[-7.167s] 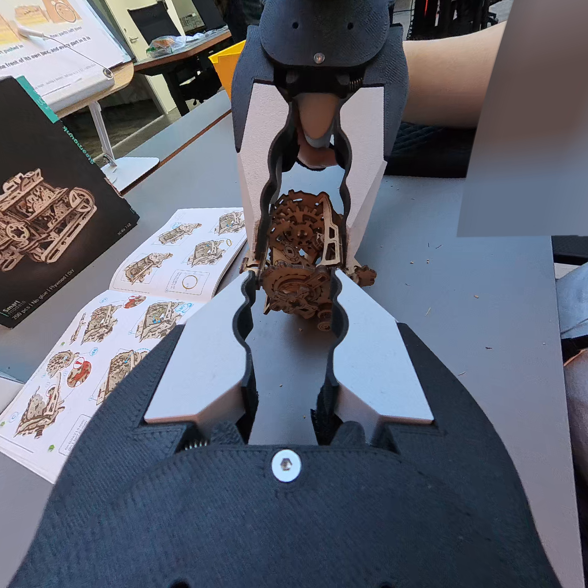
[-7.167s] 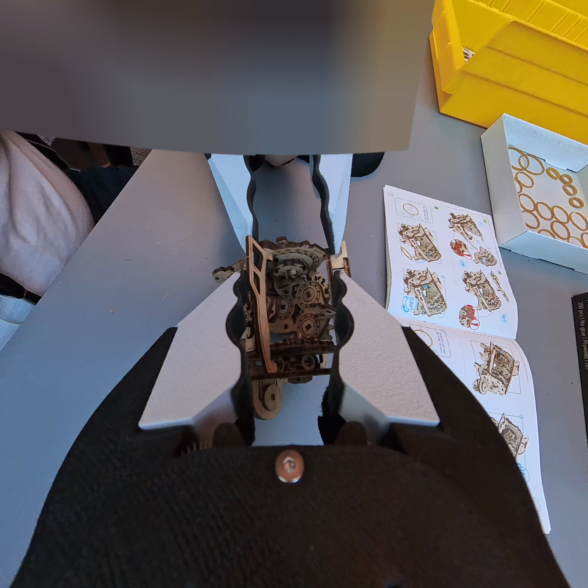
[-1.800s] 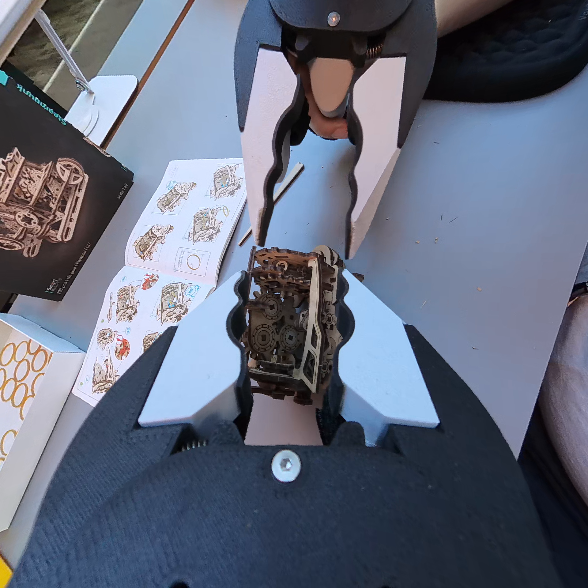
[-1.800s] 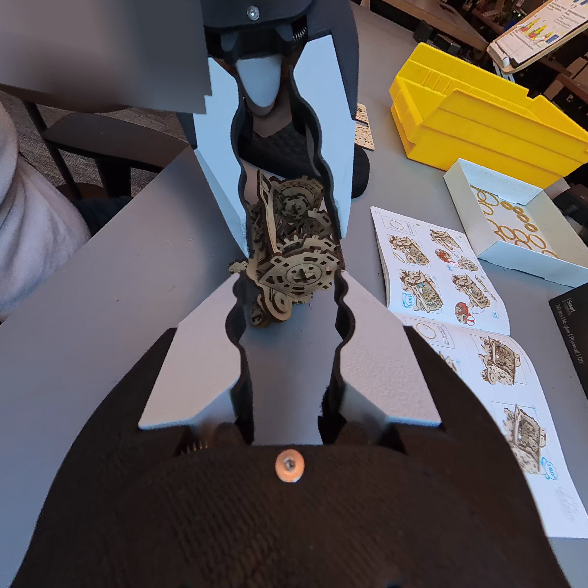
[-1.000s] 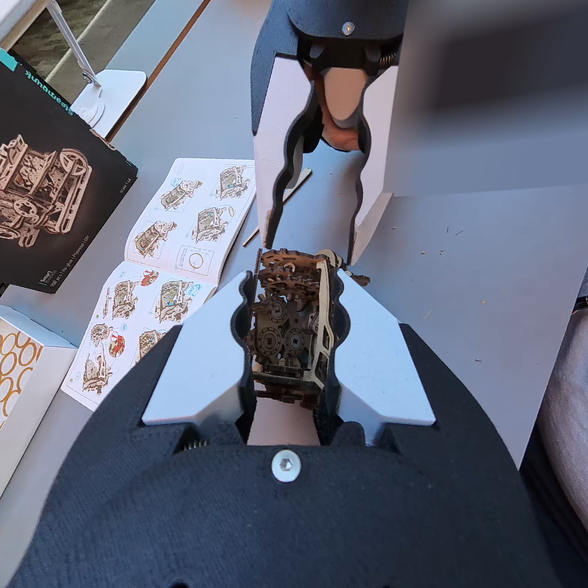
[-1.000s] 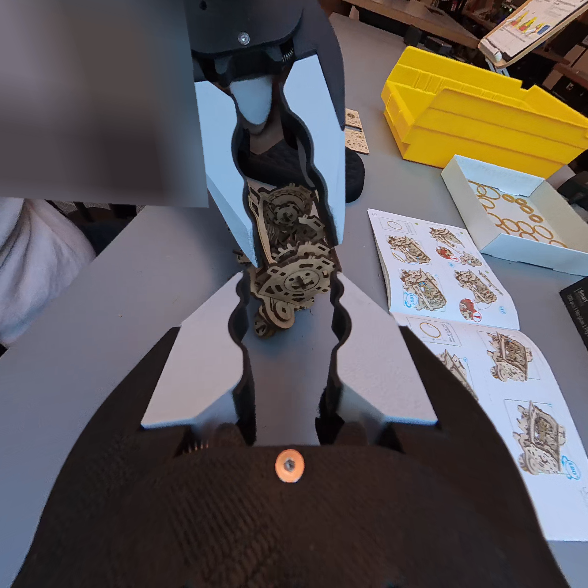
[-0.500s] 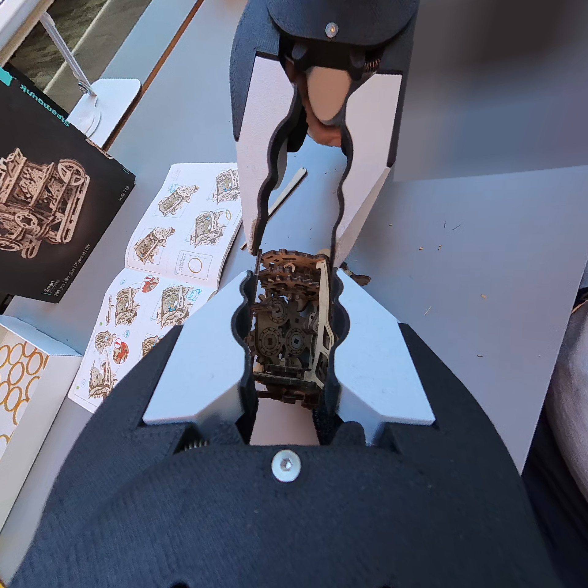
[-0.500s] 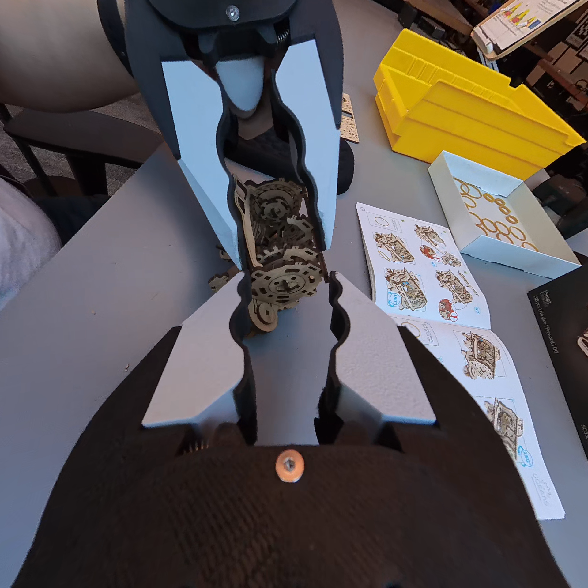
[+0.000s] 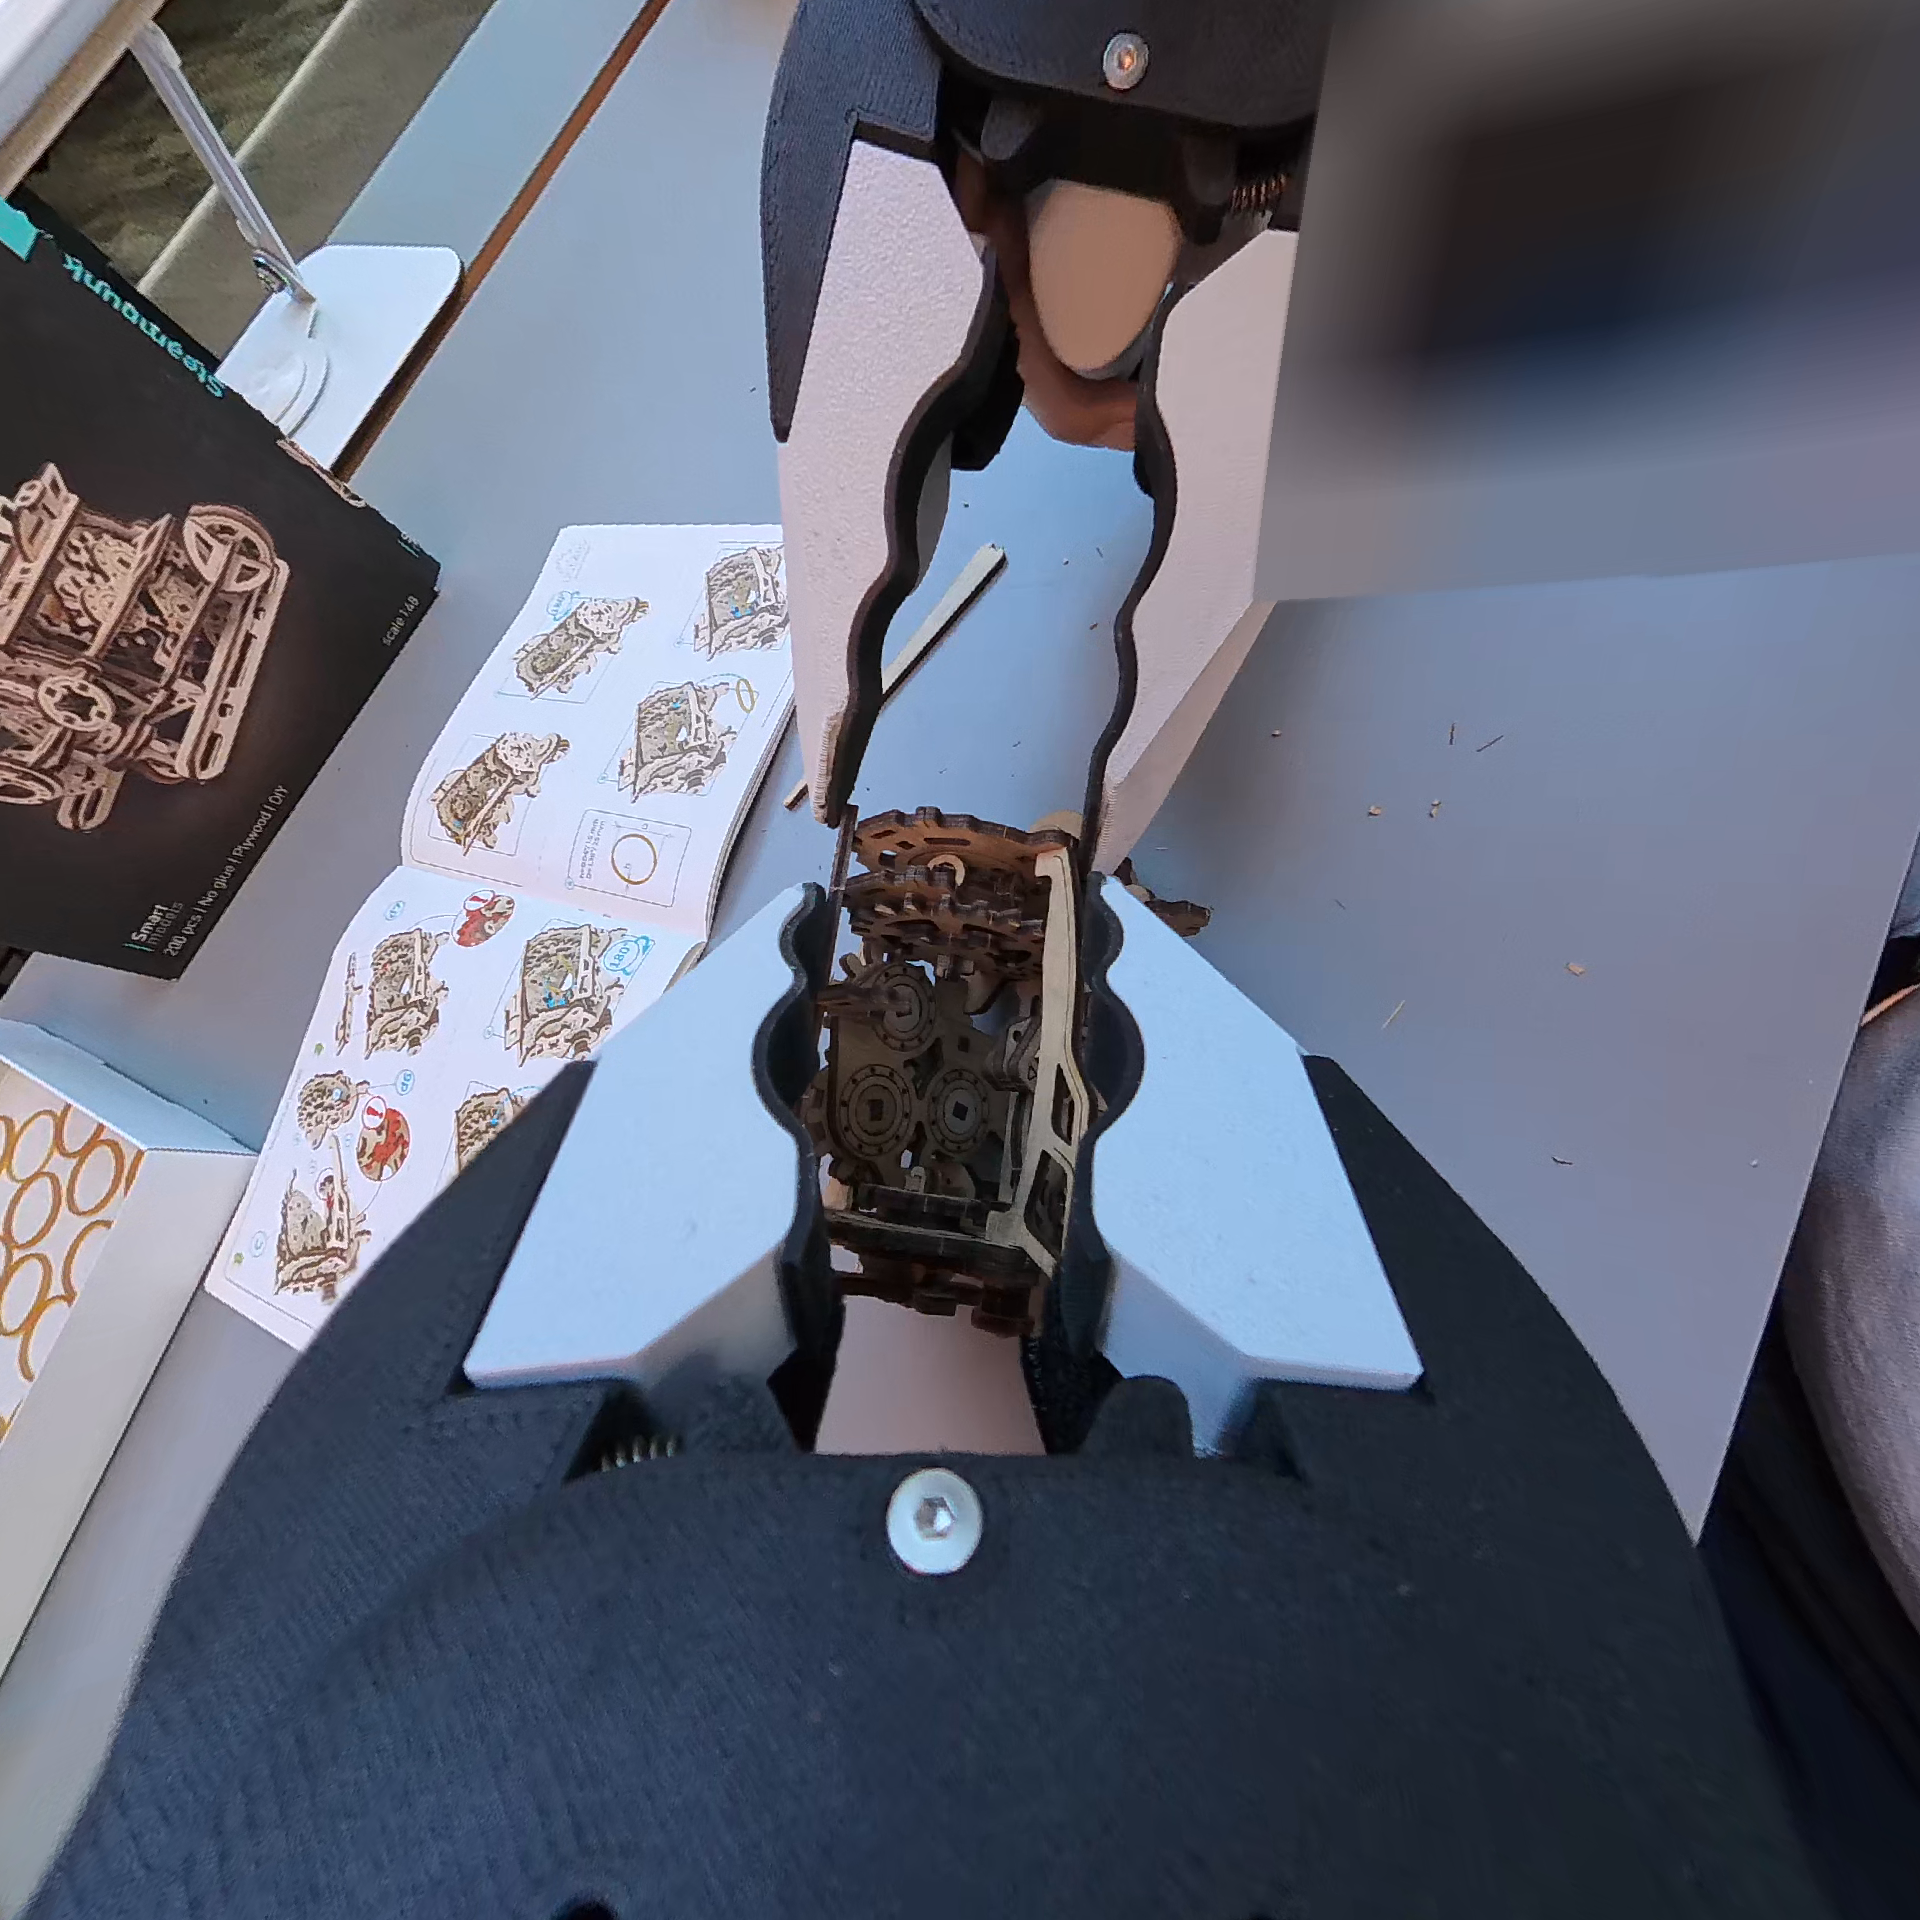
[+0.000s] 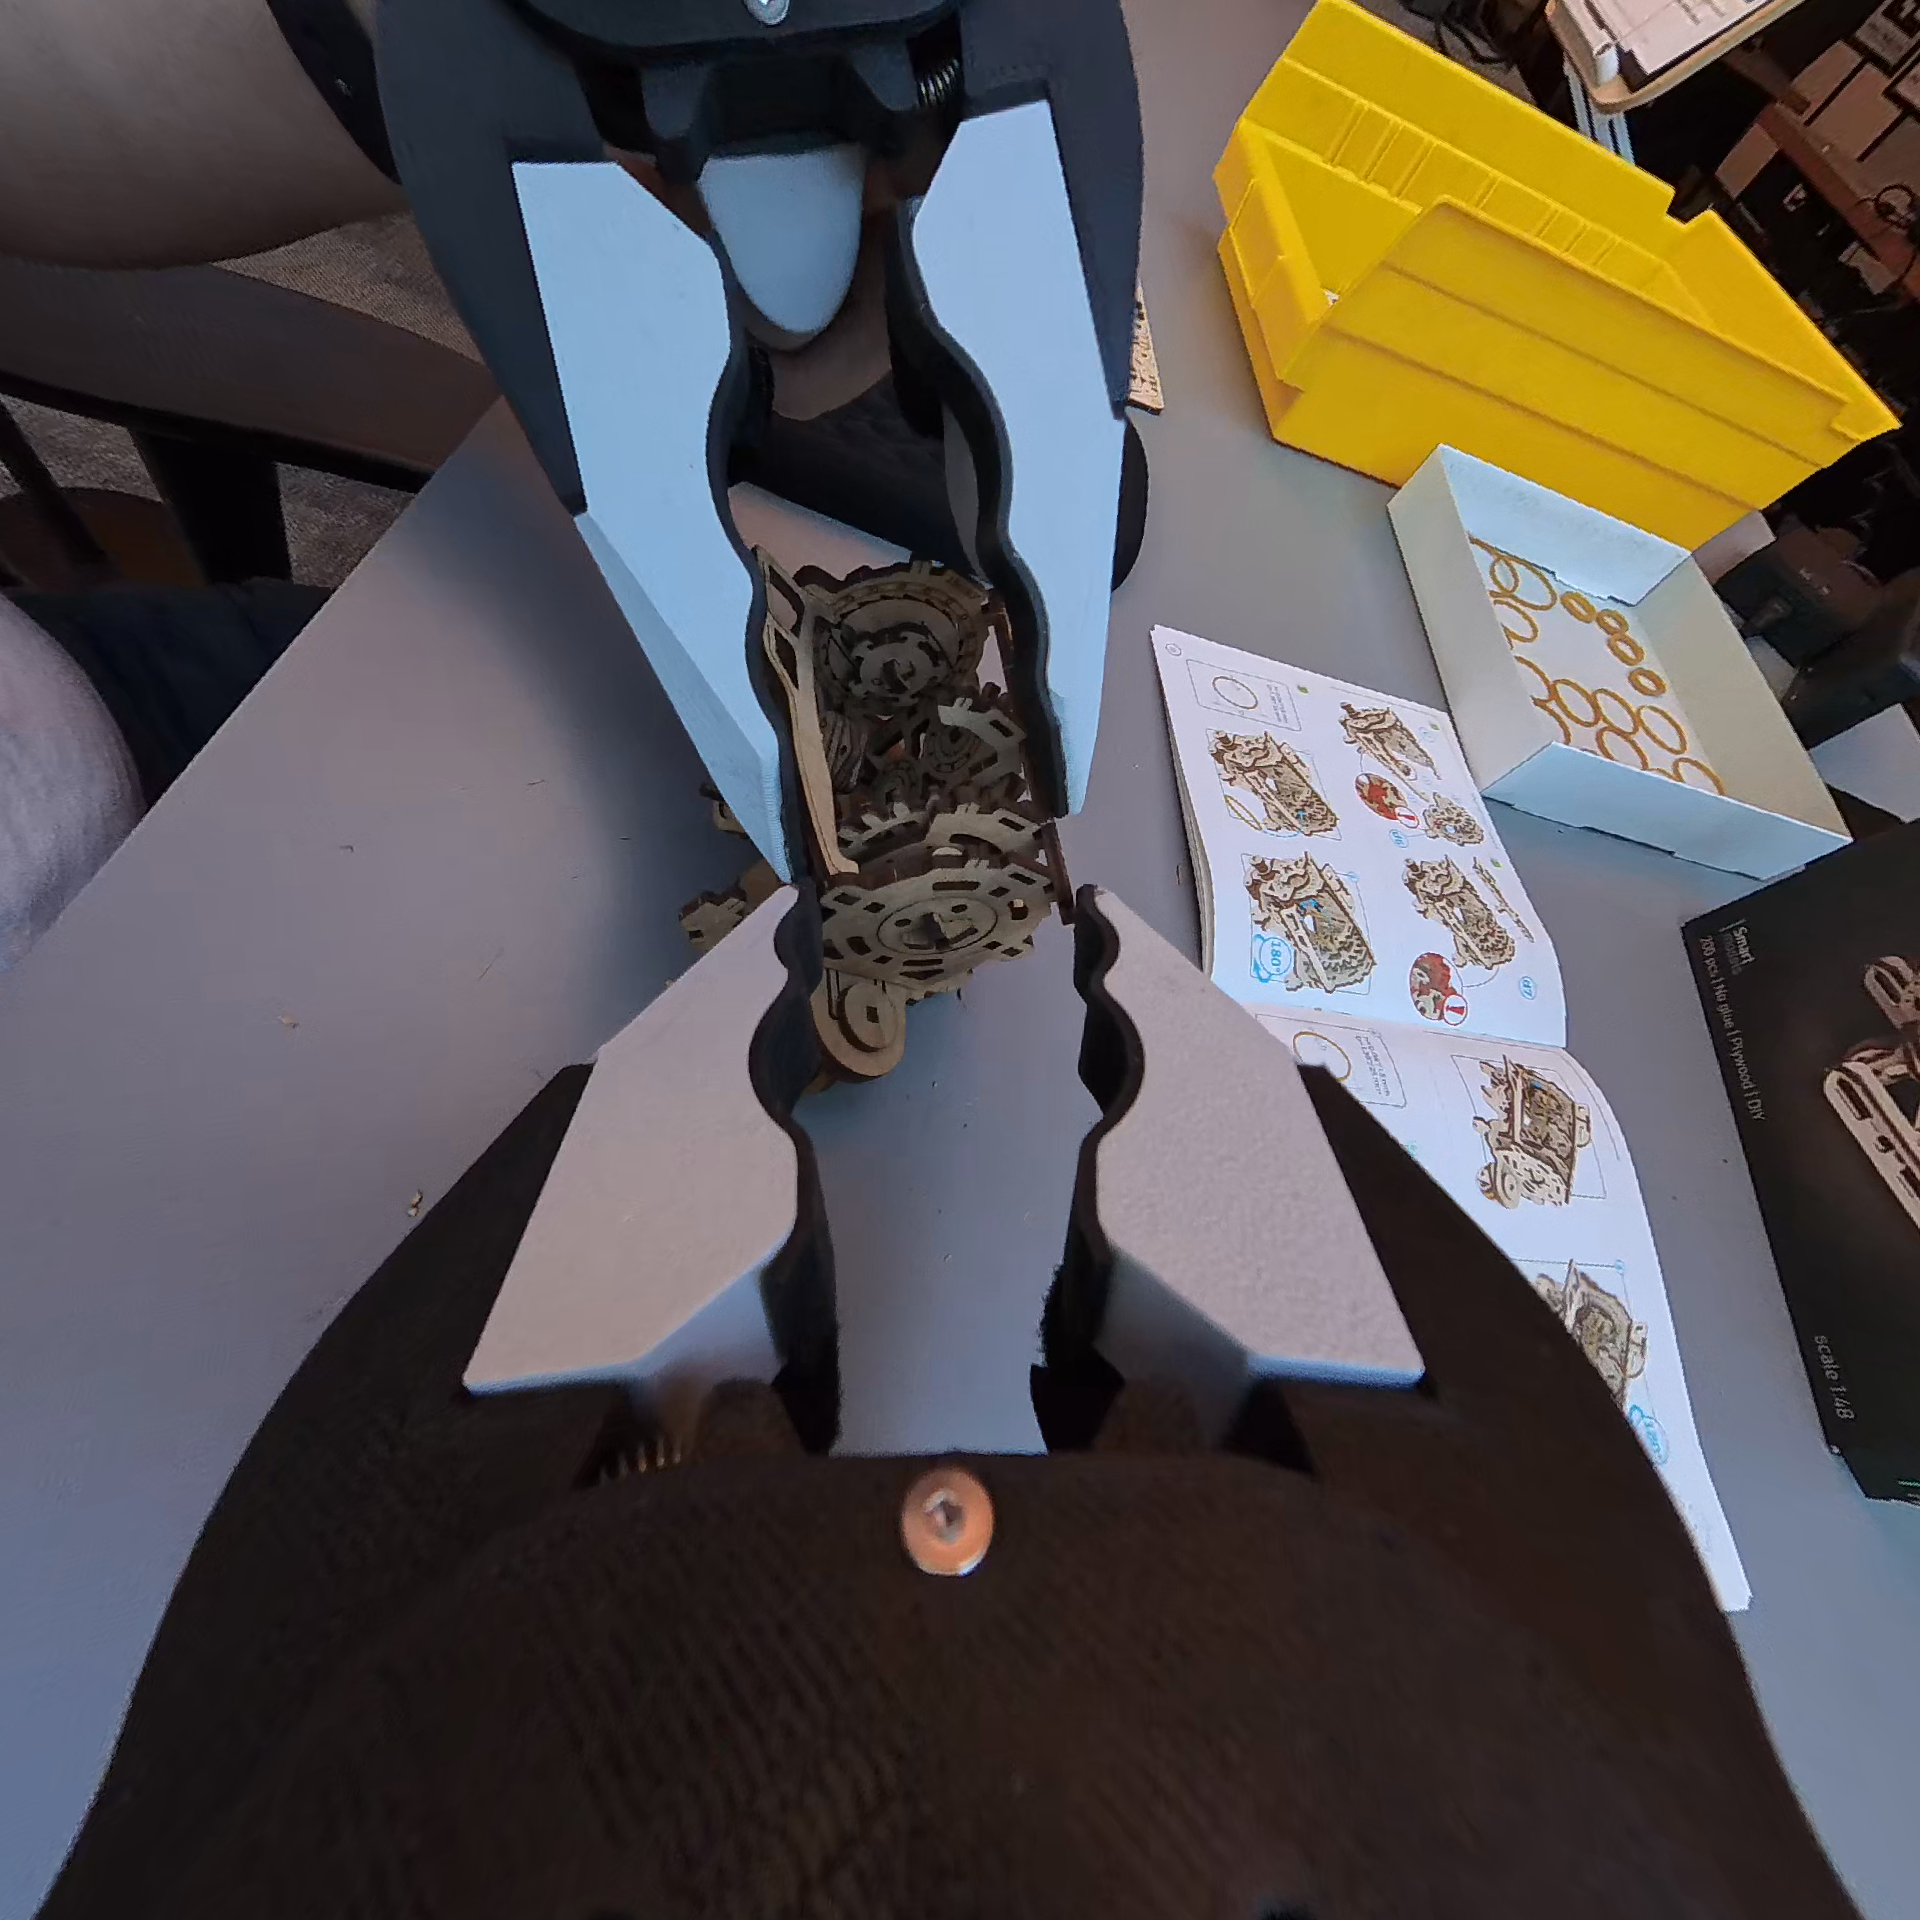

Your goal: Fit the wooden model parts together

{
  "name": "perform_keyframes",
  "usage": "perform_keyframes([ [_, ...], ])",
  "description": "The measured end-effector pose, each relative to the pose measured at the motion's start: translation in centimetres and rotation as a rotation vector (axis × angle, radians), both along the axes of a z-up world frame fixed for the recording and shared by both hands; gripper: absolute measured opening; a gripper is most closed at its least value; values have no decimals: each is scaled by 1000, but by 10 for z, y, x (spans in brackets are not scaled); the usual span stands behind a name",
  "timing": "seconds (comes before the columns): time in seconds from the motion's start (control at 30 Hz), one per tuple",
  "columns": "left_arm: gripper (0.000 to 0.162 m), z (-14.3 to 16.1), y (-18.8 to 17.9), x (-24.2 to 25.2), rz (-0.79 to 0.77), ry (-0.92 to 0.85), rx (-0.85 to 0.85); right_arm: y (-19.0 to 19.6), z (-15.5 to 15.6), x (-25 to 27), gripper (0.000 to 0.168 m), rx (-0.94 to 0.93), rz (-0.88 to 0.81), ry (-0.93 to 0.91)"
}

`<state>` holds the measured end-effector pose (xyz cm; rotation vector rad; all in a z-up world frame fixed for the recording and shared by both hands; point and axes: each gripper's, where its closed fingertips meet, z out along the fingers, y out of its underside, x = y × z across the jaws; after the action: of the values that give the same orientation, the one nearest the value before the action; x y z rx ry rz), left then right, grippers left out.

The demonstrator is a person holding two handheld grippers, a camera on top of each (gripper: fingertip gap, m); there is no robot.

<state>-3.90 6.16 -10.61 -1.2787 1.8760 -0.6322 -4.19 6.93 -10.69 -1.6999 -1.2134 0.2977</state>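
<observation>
Closer now, the right gripper [image 10: 935, 914] has slid its spread jaws up to the wooden model's [image 9: 951, 1081] gear end, while the left gripper [image 9: 951, 1039] keeps pinching its side plates.

Held between the left jaws just above the grey bench [image 10: 312, 883], the model looks light, stiff and brittle: thin laser-cut plywood with exposed gear teeth. Best gripped on the flat outer plates, not the gear wheel [image 10: 930, 920] sitting at the right jaws' tips; loose wooden bits [image 10: 717, 914] lie beside their left tip.
</observation>
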Motion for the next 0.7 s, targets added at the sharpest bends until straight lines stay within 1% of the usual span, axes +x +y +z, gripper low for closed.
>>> perform_keyframes([
  [0.33,46,0,-2,0,-7,-8,13,-1,0,0,46,-4,-7,-60],
  [0.7,47,0,-1,0,6,-14,4,0,-1,1,47,-10,16,-33],
])
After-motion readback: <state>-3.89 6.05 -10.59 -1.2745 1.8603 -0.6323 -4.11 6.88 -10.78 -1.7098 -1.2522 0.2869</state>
